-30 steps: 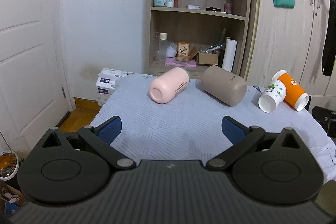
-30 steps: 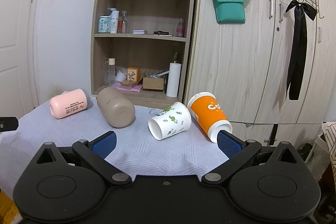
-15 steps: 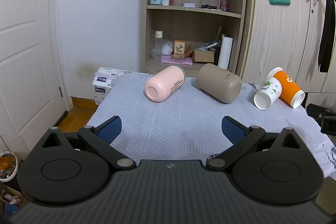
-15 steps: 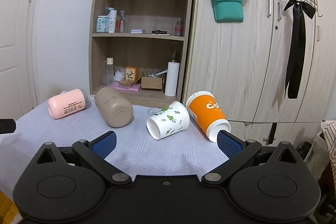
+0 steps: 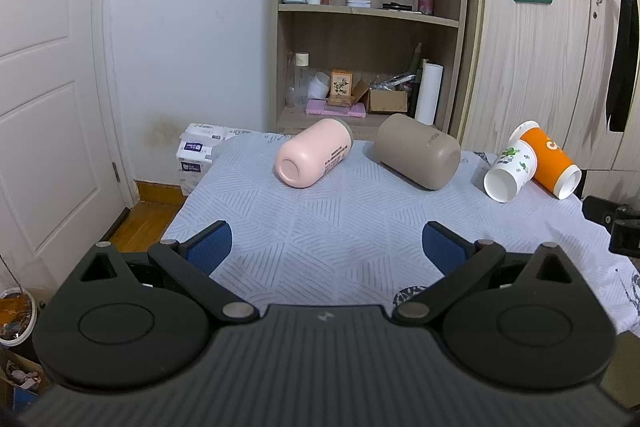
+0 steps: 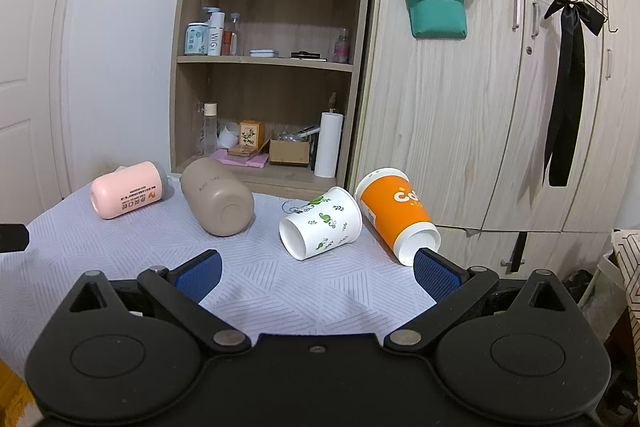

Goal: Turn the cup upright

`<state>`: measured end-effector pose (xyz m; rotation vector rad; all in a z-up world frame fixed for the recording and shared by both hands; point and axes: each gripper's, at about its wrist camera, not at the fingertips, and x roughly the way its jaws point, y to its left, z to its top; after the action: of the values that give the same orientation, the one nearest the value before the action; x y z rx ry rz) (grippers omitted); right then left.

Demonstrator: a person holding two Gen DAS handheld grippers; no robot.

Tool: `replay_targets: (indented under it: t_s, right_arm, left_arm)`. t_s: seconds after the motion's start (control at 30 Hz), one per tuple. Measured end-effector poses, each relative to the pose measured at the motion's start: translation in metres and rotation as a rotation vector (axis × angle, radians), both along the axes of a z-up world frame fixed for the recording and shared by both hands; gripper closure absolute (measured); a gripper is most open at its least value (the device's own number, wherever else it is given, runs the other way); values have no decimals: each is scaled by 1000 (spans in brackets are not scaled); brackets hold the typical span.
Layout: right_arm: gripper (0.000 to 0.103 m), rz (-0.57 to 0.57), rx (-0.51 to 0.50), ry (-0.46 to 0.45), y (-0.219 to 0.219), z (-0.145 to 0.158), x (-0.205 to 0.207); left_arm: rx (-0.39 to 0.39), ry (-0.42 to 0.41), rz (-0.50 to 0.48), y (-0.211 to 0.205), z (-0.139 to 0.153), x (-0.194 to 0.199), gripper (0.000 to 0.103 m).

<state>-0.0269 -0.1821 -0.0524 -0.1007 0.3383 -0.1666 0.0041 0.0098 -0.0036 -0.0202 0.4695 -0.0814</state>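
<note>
Several cups lie on their sides on a pale patterned tablecloth [image 5: 340, 227]. A pink cup [image 5: 312, 157] lies at the back left, a taupe cup [image 5: 418, 151] beside it, then a white leaf-print paper cup [image 5: 508, 173] and an orange paper cup [image 5: 550, 159] at the right edge. They also show in the right wrist view: pink cup [image 6: 126, 195], taupe cup [image 6: 218, 203], white cup [image 6: 320, 229], orange cup [image 6: 394, 213]. My left gripper [image 5: 326, 249] is open and empty, short of the pink and taupe cups. My right gripper [image 6: 316, 271] is open and empty, just in front of the white cup.
A wooden shelf unit [image 6: 272, 67] with bottles and boxes stands behind the table. Wooden cabinets [image 6: 500, 107] stand at the right, a white door [image 5: 48, 87] at the left. Tissue packs [image 5: 196, 155] lie beyond the table's left corner. The table's right edge drops off past the orange cup.
Both grippers have tilted up and drawn back slightly, so the cups sit lower and a little farther in view. Both stay open. The cups have not moved.
</note>
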Motion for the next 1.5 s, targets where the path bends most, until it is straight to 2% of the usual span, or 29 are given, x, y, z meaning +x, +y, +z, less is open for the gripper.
replay_targets:
  t_s: [0.27, 0.5, 0.6, 0.7, 0.77, 0.87, 1.03, 1.27, 1.37, 1.5]
  right_arm:
    - [0, 7, -7, 13, 3, -2, 1]
    - [0, 156, 65, 41, 11, 22, 12]
    - [0, 260, 89, 74, 20, 29, 29]
    - [0, 429, 123, 72, 31, 30, 49]
    - [0, 483, 125, 88, 42, 27, 66]
    - [0, 529, 110, 108, 58, 20, 94]
    - [2, 580, 64, 184, 79, 10, 133]
    - [2, 650, 64, 268, 93, 3, 164]
    - [2, 662, 93, 313, 96, -4, 180]
    - [2, 682, 146, 337, 97, -14, 192]
  left_arm:
    - [1, 26, 4, 3, -2, 7, 0]
    - [120, 38, -147, 3, 25, 38, 0]
    - [143, 62, -195, 8, 35, 59, 0]
    - [149, 90, -224, 11, 38, 86, 0]
    - [168, 120, -245, 11, 36, 106, 0]
    - [176, 163, -268, 12, 29, 140, 0]
    - [89, 235, -312, 26, 20, 198, 3]
    - [66, 326, -390, 31, 10, 252, 3]
    - [81, 390, -450, 25, 2, 270, 3]
    - [129, 440, -449, 21, -9, 293, 3]
